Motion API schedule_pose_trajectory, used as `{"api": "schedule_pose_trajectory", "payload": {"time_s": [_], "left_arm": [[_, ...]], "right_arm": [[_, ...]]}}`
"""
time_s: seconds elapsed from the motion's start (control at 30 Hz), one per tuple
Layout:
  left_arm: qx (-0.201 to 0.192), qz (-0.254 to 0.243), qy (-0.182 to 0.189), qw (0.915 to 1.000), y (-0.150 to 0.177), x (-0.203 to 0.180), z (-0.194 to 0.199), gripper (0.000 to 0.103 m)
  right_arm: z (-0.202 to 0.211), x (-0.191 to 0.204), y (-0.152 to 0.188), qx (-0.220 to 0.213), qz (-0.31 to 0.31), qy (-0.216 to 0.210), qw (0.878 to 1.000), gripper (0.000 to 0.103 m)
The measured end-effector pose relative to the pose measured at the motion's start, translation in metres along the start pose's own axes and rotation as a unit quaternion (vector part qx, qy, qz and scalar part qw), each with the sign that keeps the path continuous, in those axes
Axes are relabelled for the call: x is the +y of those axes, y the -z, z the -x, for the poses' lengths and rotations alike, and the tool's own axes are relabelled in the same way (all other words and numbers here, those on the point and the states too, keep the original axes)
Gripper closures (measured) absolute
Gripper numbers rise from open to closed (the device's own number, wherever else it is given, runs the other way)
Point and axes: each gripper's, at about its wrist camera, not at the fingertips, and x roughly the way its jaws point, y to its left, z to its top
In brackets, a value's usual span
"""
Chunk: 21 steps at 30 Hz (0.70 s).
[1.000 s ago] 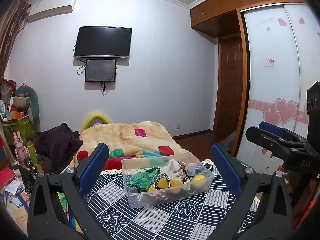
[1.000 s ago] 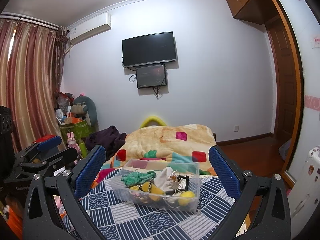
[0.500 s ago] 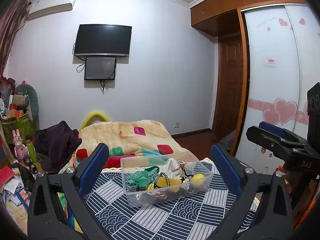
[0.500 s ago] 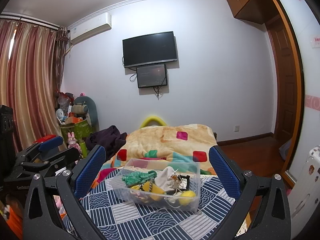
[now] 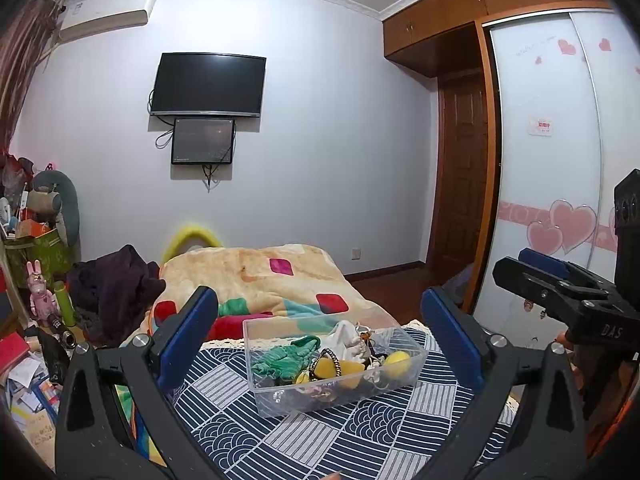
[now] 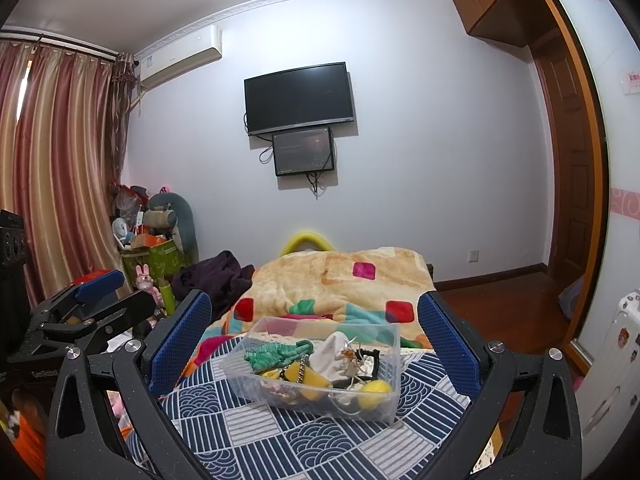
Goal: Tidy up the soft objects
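A clear plastic box (image 5: 280,394) (image 6: 308,400) rests on a navy and white patterned cloth (image 5: 312,440) (image 6: 288,436). Inside lie a green knitted piece (image 5: 286,356) (image 6: 274,352), a white cloth (image 5: 344,332) (image 6: 334,350), yellow soft pieces (image 5: 396,360) (image 6: 376,388) and beaded strings. My left gripper (image 5: 318,312) hangs open above and short of the box, nothing between its blue pads. My right gripper (image 6: 314,314) is open too, framing the box from the near side. Each gripper shows in the other's view, the right one (image 5: 560,292) and the left one (image 6: 84,312).
A bed with a peach blanket (image 5: 256,276) (image 6: 352,276) lies beyond the cloth, dark clothes (image 5: 116,288) heaped on its left. Clutter and a plush rabbit (image 5: 40,296) stand at the left. A wardrobe (image 5: 552,160) and a door (image 5: 460,184) stand on the right.
Both views have shifted only slightly; the left gripper has tilted a little so the box sits a touch lower. Both grippers stay open and the box's contents have not moved.
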Motion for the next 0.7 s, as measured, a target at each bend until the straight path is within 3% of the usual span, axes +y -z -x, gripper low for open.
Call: {"api": "schedule_pose_trajectory", "payload": {"time_s": [0.7], "left_arm": [[0.012,0.006,0.01,0.9999,-0.0016,-0.0008,-0.0044,0.0]], "right_arm": [[0.0007,0.0006,0.0034,0.007,-0.001,-0.001,1.0,0.0]]}}
